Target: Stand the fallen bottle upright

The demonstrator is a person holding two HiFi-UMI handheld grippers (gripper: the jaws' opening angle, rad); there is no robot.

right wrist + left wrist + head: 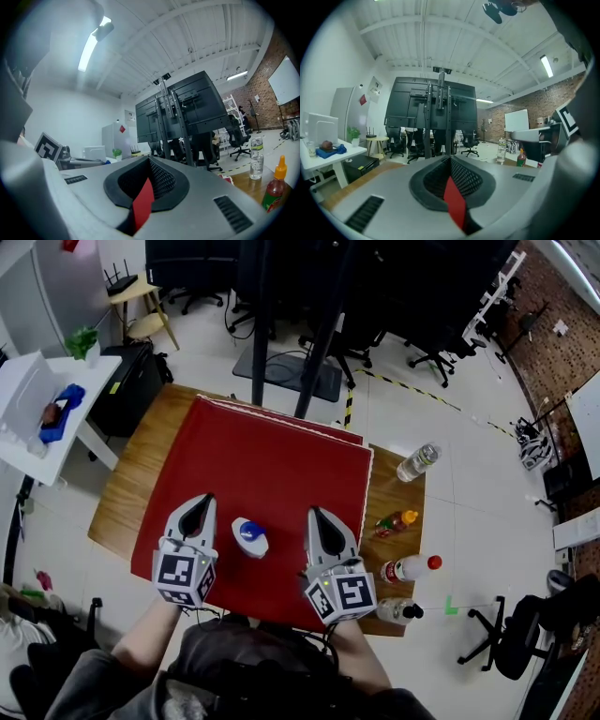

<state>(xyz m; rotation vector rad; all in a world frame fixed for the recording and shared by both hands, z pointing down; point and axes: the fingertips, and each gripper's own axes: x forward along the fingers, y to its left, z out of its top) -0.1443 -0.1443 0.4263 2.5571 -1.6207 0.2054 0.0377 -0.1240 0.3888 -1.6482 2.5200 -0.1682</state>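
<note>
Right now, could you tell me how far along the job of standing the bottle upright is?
Done: the blue-capped bottle appears to stand upright on the red mat, seen almost cap-on from above.
In hand: nothing. The left gripper and right gripper are both shut and empty, one on each side of the bottle and apart from it.
Left: probably only pulling the grippers back.

Seen from above, the bottle hides its own base.
</note>
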